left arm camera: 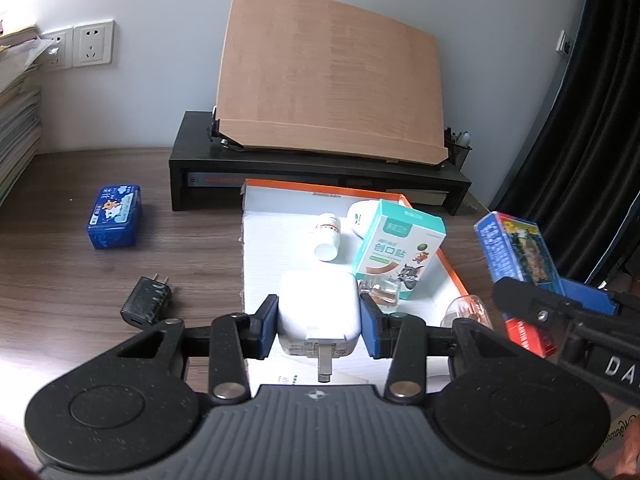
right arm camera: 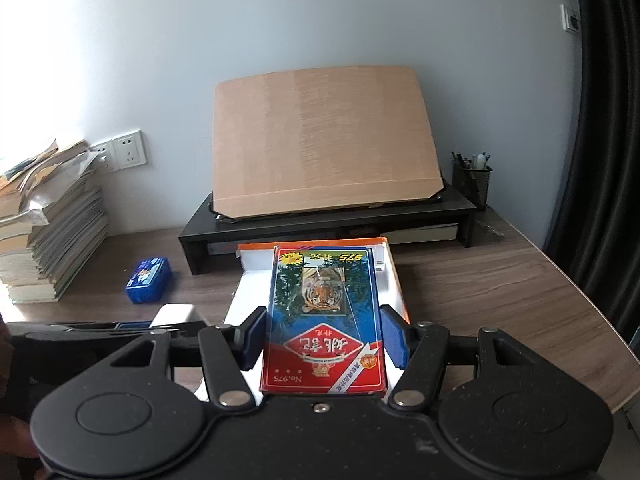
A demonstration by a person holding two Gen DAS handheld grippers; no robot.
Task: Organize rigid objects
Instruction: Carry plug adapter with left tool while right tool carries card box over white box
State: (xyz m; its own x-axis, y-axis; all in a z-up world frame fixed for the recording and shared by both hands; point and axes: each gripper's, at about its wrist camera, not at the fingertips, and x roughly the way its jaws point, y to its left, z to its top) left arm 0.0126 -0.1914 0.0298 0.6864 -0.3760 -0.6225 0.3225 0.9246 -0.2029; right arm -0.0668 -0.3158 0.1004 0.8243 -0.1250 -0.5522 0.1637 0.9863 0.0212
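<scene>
My left gripper (left arm camera: 319,320) is shut on a white power adapter (left arm camera: 318,307), prongs toward the camera, above the near end of a white tray with an orange rim (left arm camera: 452,270). In the tray lie a white pill bottle (left arm camera: 328,238), a teal plaster box (left arm camera: 402,250), a small glass bottle (left arm camera: 385,294) and a white rounded object (left arm camera: 360,216). My right gripper (right arm camera: 322,338) is shut on a blue and red playing-card box (right arm camera: 324,316) with a tiger picture, held over the tray (right arm camera: 394,280); the same card box (left arm camera: 518,258) shows at the right of the left wrist view.
On the wooden desk lie a blue tin (left arm camera: 115,217) and a black charger plug (left arm camera: 147,302) left of the tray. Behind stands a black riser (left arm camera: 256,168) carrying a tilted wooden board (left arm camera: 332,76). Stacked books (right arm camera: 48,232) sit far left, a pen holder (right arm camera: 472,180) back right.
</scene>
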